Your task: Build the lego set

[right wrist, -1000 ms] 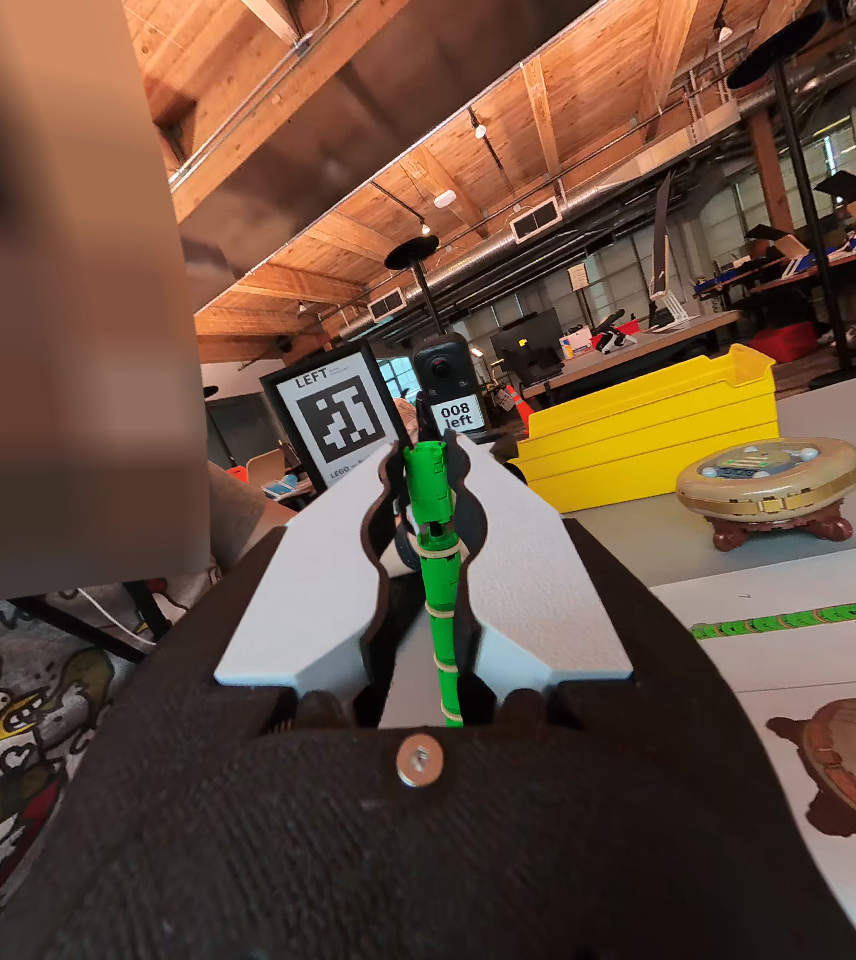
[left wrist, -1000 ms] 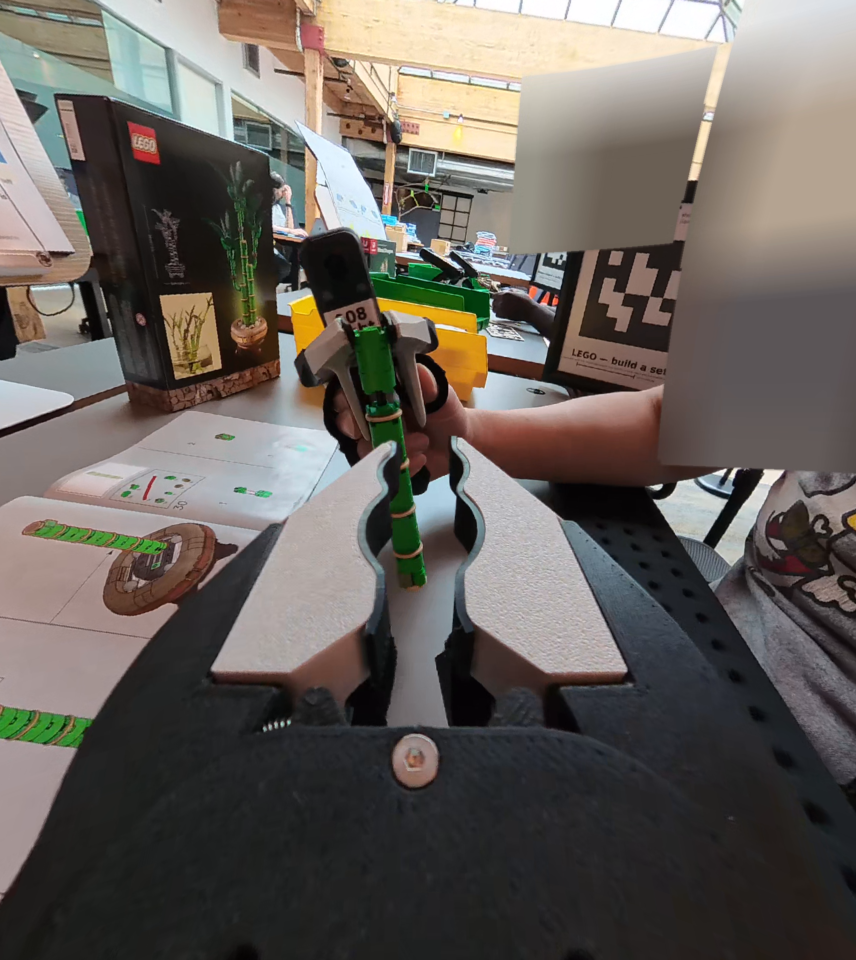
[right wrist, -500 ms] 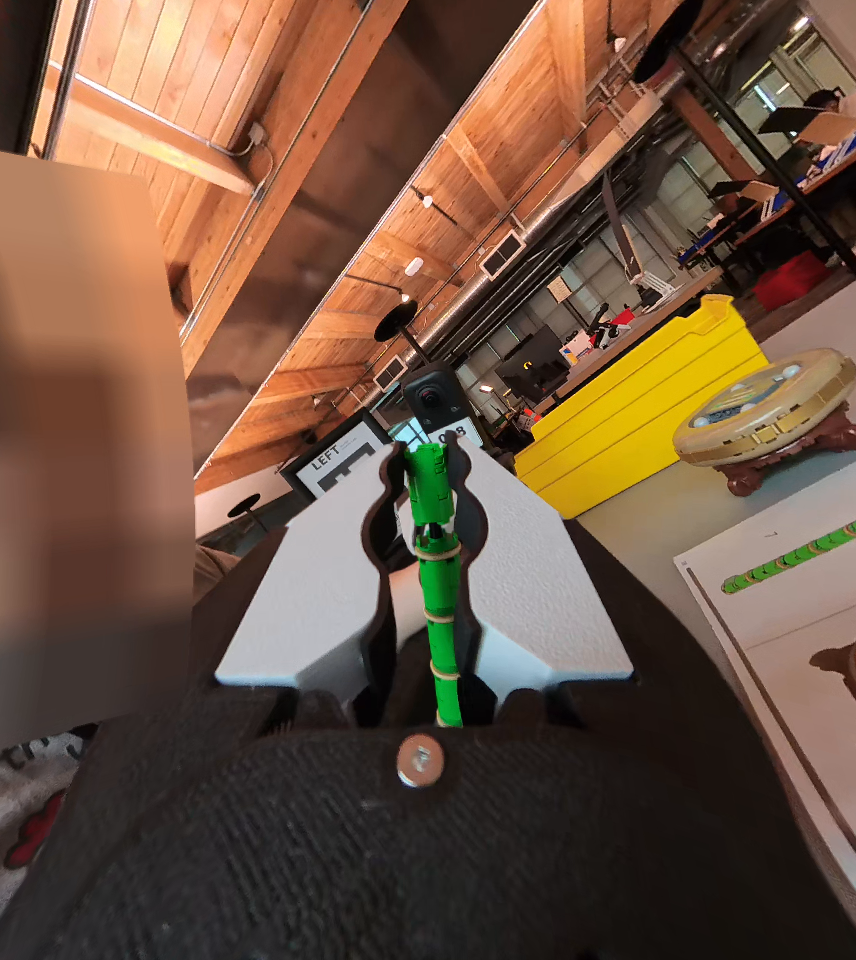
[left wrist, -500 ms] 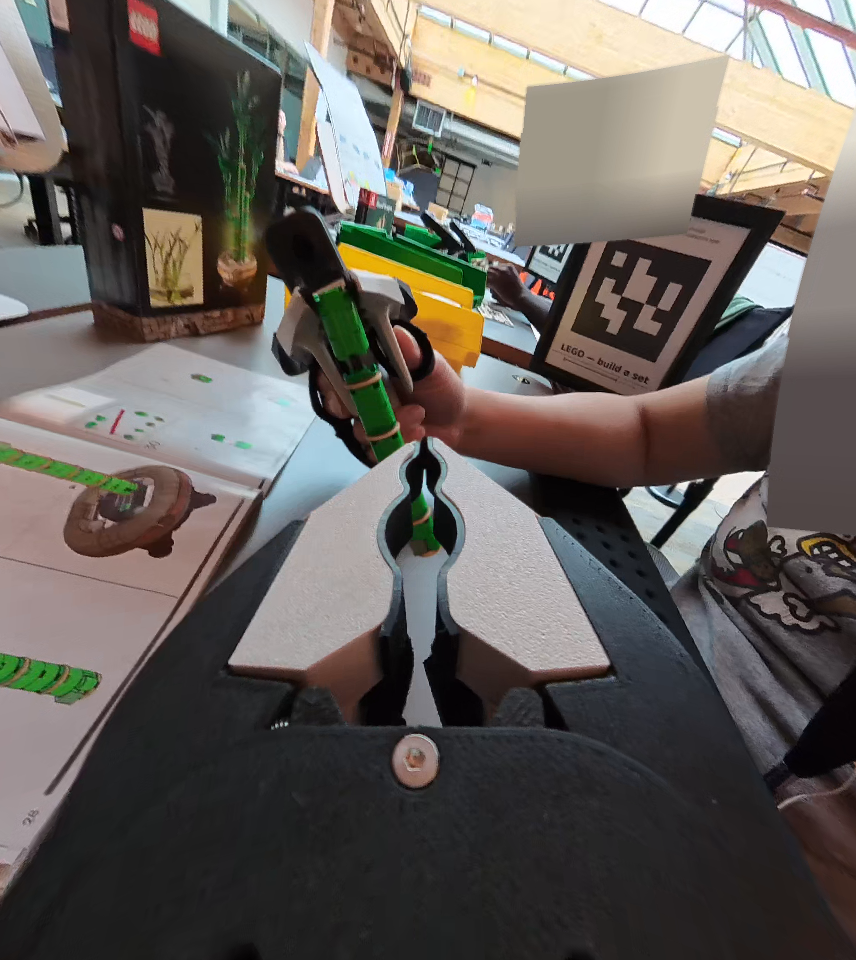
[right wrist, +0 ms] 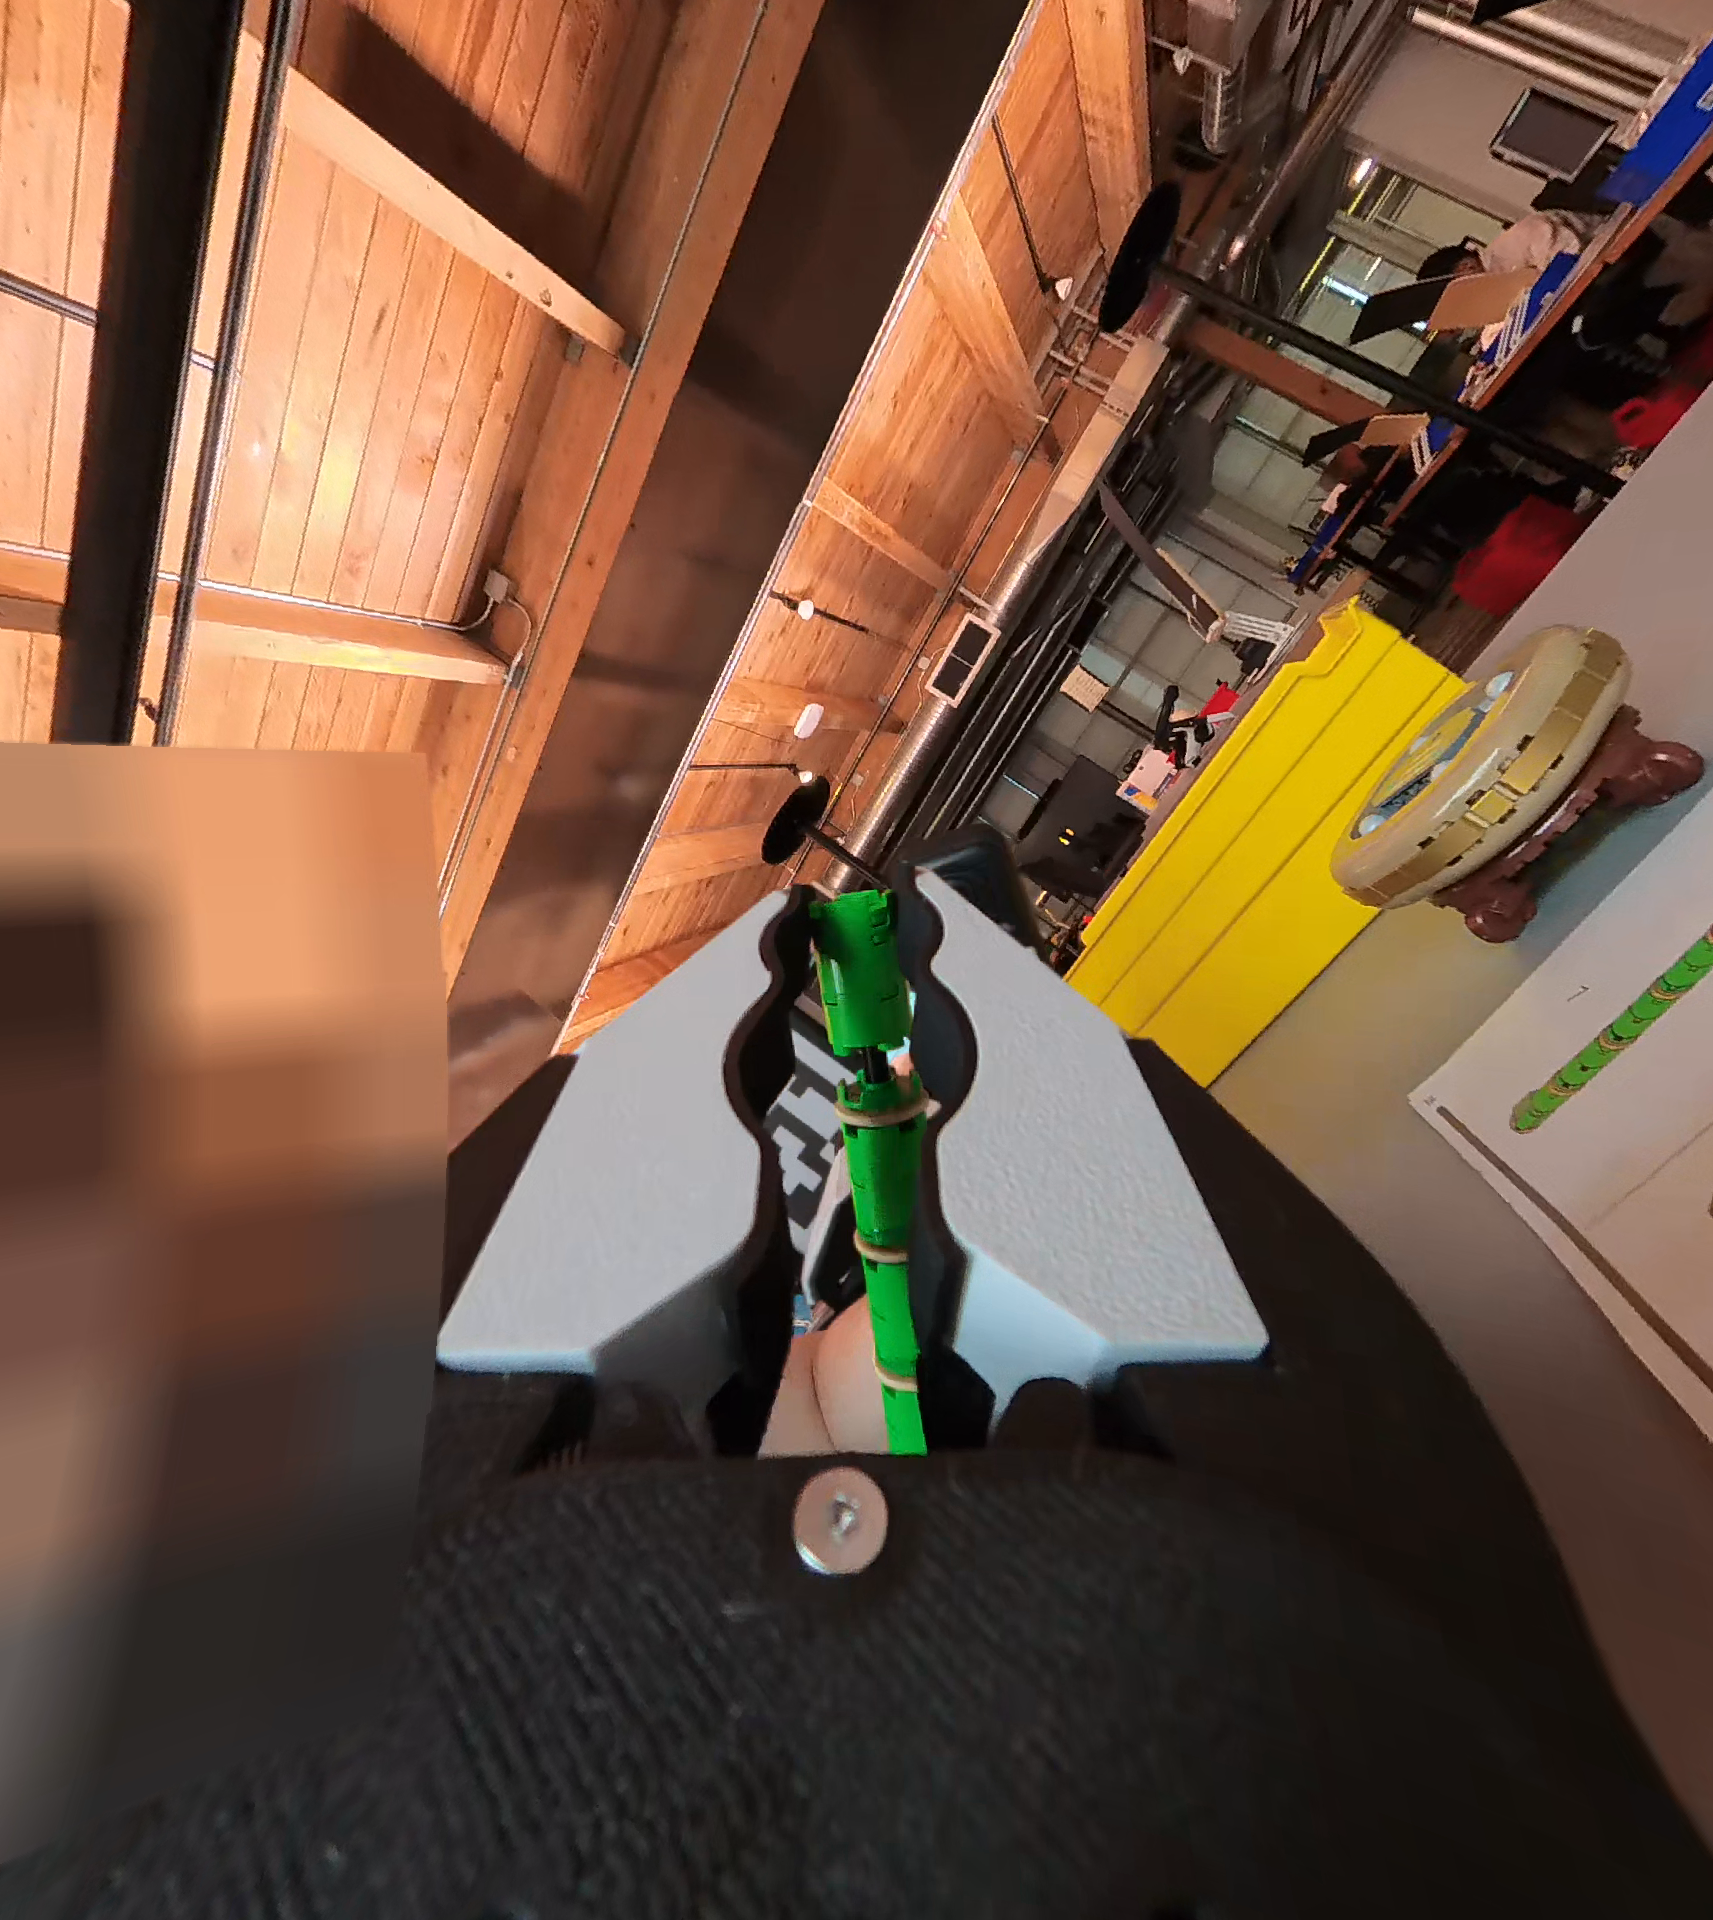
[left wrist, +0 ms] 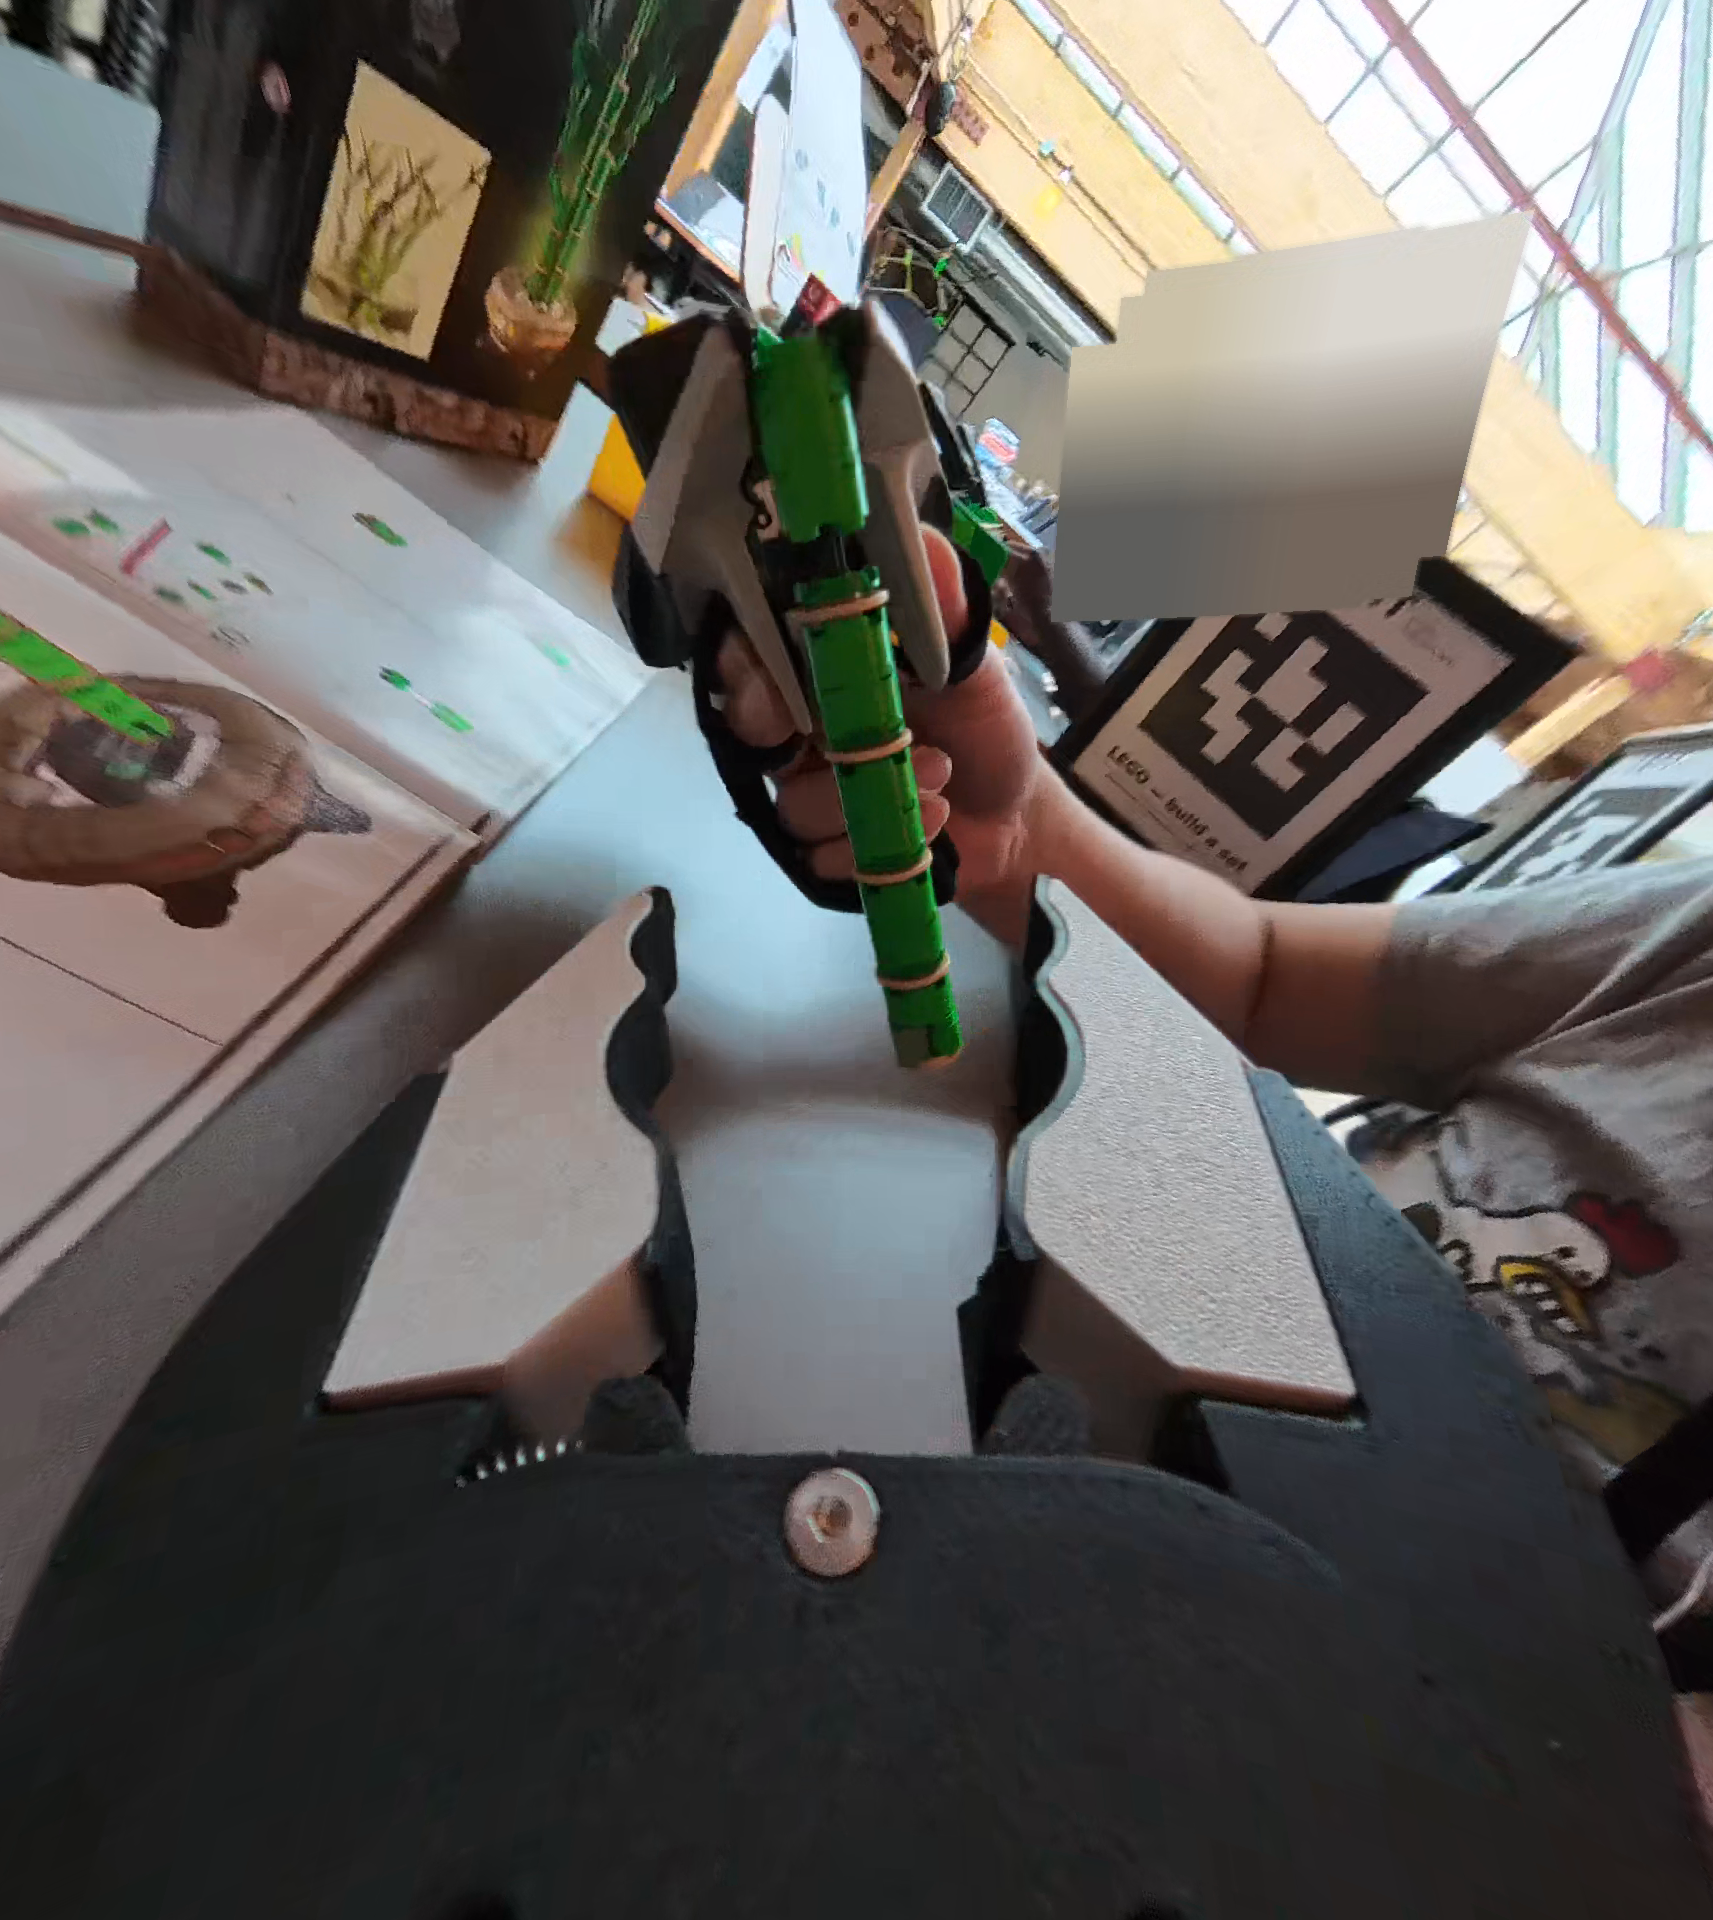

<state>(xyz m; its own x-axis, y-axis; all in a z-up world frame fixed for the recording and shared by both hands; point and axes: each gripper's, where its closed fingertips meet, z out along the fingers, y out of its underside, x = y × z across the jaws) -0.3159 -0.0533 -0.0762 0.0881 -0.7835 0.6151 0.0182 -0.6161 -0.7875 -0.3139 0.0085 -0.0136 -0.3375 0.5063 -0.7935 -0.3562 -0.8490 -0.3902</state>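
Observation:
A green bamboo stalk [left wrist: 883,831] with tan rings is gripped near its top by my right gripper [left wrist: 862,696]. A thin dark rod shows between its top segment and the rest. My left gripper [left wrist: 841,914] is open wide. The stalk's lower end hangs between its fingers [left wrist: 519,1143] without touching them. In the right wrist view my right gripper [right wrist: 857,904] is shut on the stalk [right wrist: 867,997], which runs back along the fingers. The round tan pot base [right wrist: 1496,790] on brown feet stands on the table to the right.
An open instruction booklet [left wrist: 156,831] lies on the table to the left and also shows in the right wrist view [right wrist: 1662,1143]. The black set box [left wrist: 364,208] stands behind it. A yellow bin [right wrist: 1247,883] stands near the pot base. A marker board [left wrist: 1278,727] stands by the person's arm. Some 9 cm of space lies between my two pairs of fingers. Left tips and right tips are each some 20 cm from the round tan pot base [right wrist: 1496,790].
My left gripper closed on the stalk's lower end, then opened wide and let it go. The right gripper has tilted and still holds the stalk.

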